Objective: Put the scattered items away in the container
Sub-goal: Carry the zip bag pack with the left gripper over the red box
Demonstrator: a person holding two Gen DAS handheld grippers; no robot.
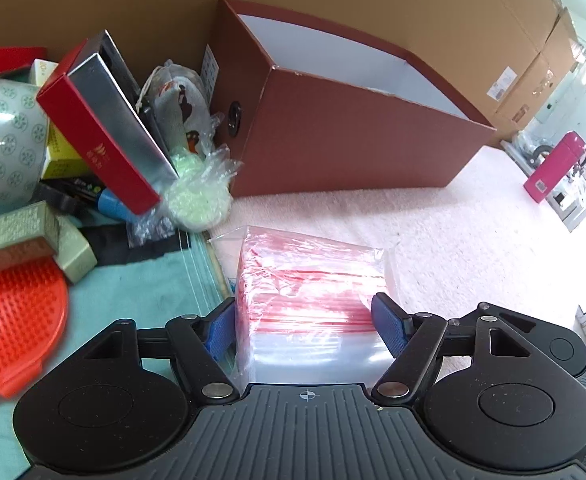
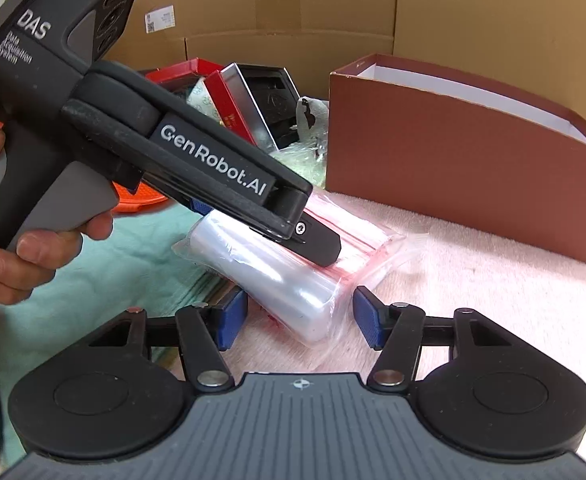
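Note:
A clear pack of red-striped zip bags [image 1: 309, 300] lies on the pink towel [image 1: 473, 232]. My left gripper [image 1: 305, 328] has its blue pads against both sides of the pack, shut on it. In the right wrist view the same pack [image 2: 293, 276] lies under the left gripper's body [image 2: 213, 168]. My right gripper [image 2: 299, 322] is open, with the near end of the pack between its blue fingers [image 2: 367, 318]. The brown container [image 1: 353, 132] stands open behind the pack; it also shows in the right wrist view [image 2: 461, 164].
A pile of scattered items sits at the left: a red and silver box [image 1: 105, 128], a tape roll [image 1: 5, 140], a green bagged item [image 1: 197, 196], an orange brush [image 1: 13, 320], small boxes. A teal cloth [image 1: 141, 288] lies under them. Cardboard boxes [image 1: 373, 8] stand behind.

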